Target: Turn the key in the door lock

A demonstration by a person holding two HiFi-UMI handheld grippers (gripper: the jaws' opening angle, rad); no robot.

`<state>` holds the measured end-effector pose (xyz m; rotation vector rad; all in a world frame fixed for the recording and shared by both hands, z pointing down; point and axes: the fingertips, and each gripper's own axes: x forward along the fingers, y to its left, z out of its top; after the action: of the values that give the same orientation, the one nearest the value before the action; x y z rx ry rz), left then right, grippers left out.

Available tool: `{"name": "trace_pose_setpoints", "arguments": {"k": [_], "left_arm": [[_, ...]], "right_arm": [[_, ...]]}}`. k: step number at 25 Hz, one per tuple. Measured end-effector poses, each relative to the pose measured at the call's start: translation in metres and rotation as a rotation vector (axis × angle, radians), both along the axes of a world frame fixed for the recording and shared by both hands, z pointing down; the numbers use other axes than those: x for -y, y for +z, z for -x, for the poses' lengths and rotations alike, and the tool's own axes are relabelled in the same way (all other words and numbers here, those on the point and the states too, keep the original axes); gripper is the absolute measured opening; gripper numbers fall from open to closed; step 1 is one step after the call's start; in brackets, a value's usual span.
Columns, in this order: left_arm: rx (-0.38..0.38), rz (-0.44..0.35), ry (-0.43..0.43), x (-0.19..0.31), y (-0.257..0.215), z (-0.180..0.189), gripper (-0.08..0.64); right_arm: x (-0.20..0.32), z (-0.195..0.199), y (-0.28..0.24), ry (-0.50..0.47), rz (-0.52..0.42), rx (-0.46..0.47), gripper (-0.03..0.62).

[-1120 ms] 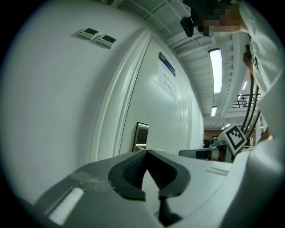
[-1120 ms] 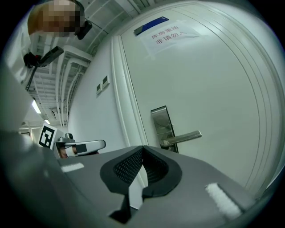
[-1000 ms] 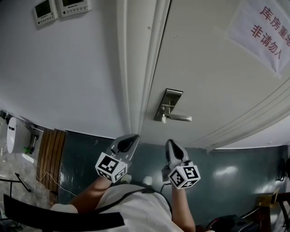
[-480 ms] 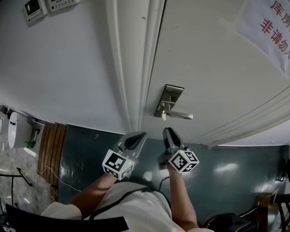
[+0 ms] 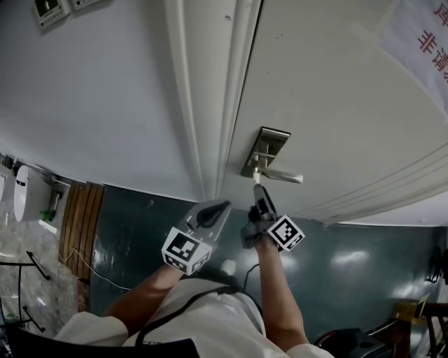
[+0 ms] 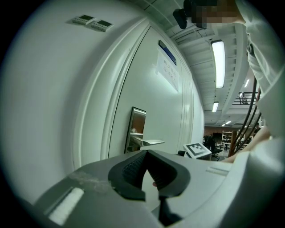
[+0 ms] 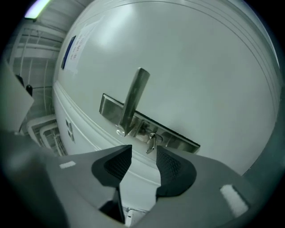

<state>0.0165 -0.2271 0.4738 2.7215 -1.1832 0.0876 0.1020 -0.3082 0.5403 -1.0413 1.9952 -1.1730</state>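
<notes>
White door (image 5: 336, 105) bears a cropped sign (image 5: 425, 38); key (image 7: 152, 141) barely discernible.

The lock plate (image 5: 266, 150) sits on the door (image 5: 336, 84), near the door's left edge. From the plate's lower part the lever handle (image 5: 285, 177) runs rightward across the door. The key (image 5: 256, 170) sticks out at the plate's lower end, beside the lever's root. Just left of the plate stands the door frame (image 5: 210, 98), and the wall (image 5: 91, 105) lies further left. Two wall controllers (image 5: 50, 10) hang high and far left of the plate (on the wall). A paper notice (image 5: 420, 38) is on the door, above and right of the plate. The floor (image 5: 364, 259) lies below the plate, with a slatted board (image 5: 78, 224) low and far left.
</notes>
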Motion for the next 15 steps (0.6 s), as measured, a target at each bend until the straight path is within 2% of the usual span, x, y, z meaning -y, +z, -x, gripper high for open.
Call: {"name": "trace_pose_setpoints", "arguments": {"k": [5,12,15], "left_arm": [[0.006,0.009,-0.006,0.001,0.004,0.004,0.005],[0.013,0.011,-0.011,0.002,0.005,0.007,0.005],[0.011,0.015,-0.013,0.004,0.005,0.008,0.005]], "right_arm": [[0.016,-0.001,0.015,0.018,0.043,0.081,0.169],[0.03,-0.003,0.024,0.05,0.085,0.137,0.167],[0.033,-0.004,0.027,0.06,0.095,0.152,0.106]]}}
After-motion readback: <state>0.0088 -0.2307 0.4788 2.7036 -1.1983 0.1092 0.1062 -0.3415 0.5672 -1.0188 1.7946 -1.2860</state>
